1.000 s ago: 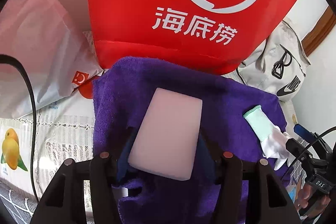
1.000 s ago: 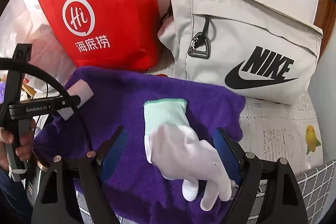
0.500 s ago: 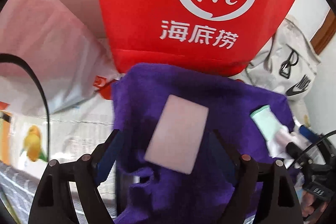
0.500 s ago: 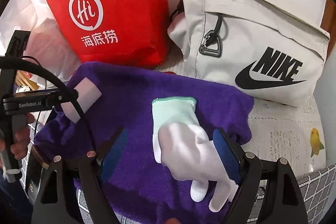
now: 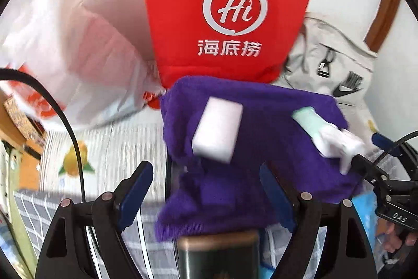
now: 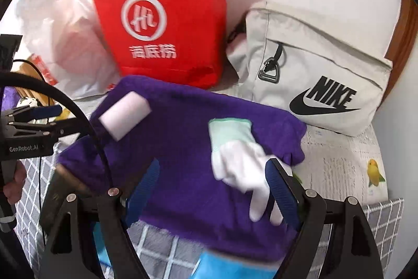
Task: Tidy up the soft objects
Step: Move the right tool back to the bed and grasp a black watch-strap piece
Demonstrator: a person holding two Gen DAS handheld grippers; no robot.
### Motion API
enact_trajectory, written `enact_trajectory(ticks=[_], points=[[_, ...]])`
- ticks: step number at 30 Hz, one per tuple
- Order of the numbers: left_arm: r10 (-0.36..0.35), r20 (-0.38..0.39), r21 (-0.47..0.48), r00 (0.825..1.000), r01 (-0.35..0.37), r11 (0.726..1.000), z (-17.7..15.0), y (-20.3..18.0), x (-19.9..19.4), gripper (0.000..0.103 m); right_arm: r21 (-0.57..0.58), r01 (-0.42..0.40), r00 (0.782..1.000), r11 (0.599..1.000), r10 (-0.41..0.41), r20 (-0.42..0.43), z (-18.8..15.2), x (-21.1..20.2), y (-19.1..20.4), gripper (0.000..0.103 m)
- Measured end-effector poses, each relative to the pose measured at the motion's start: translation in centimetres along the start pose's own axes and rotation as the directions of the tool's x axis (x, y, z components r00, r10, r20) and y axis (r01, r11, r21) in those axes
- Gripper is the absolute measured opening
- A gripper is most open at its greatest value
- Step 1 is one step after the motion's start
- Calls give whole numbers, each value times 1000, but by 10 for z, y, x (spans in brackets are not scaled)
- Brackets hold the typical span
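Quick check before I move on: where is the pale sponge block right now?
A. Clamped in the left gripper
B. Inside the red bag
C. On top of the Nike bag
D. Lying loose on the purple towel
D. The sponge block lies on the purple towel, ahead of the left gripper, whose jaws stand open and clear of it.

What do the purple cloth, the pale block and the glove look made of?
Purple cloth: terry or microfibre, matte with fuzzy pile. Pale block: probably foam sponge, matte, soft-edged. Glove: knit fabric, ribbed mint cuff, white hand, possibly coated.
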State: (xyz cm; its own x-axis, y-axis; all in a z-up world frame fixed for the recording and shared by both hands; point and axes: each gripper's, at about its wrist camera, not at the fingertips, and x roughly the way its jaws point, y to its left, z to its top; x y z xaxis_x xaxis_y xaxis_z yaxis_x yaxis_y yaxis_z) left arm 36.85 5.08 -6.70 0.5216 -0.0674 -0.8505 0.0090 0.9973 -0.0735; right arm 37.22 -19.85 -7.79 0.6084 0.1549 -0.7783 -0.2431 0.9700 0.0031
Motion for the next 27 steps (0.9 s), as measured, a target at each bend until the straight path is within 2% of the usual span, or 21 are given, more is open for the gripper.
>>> enact_trajectory(ticks=[3, 6, 10, 13, 16, 19, 21, 25, 27], points=[[-45, 40, -67, 998, 48, 997, -26, 11, -27, 83, 15, 9, 999, 1000, -9, 30, -17, -25, 12, 83], [-41, 68, -95, 997, 48, 994, -50, 20, -46, 83, 44, -22, 998, 999, 20, 58, -40, -50, 24, 83], [-7, 77, -58, 997, 12, 998, -87, 22, -62, 83, 79, -49, 994, 996, 42, 98, -74, -79, 39, 83], [-43, 77, -53, 996, 47, 997, -118, 22, -76, 83, 77, -80, 994, 994, 74, 79, -105, -95, 49, 83], [-70, 116, -43, 991, 76, 996, -145, 22, -93, 83, 52, -87, 992, 995, 82, 94, -131, -111, 61, 83], [-90, 137, -38, 987, 96, 995, -168, 21, -110, 83, 24, -35, 995, 999, 33, 89, -155, -128, 75, 83], [-130, 156, -45, 979, 138, 989, -185, 22, -121, 83, 15, -9, 994, 1000, 8, 113, -169, -138, 80, 83], [-135, 177, -43, 975, 145, 988, -210, 20, -131, 83, 40, -52, 995, 998, 48, 83, -192, -145, 82, 83], [-130, 147, -44, 981, 138, 989, -222, 20, -127, 83, 56, -72, 996, 996, 68, 63, -203, -142, 82, 83]])
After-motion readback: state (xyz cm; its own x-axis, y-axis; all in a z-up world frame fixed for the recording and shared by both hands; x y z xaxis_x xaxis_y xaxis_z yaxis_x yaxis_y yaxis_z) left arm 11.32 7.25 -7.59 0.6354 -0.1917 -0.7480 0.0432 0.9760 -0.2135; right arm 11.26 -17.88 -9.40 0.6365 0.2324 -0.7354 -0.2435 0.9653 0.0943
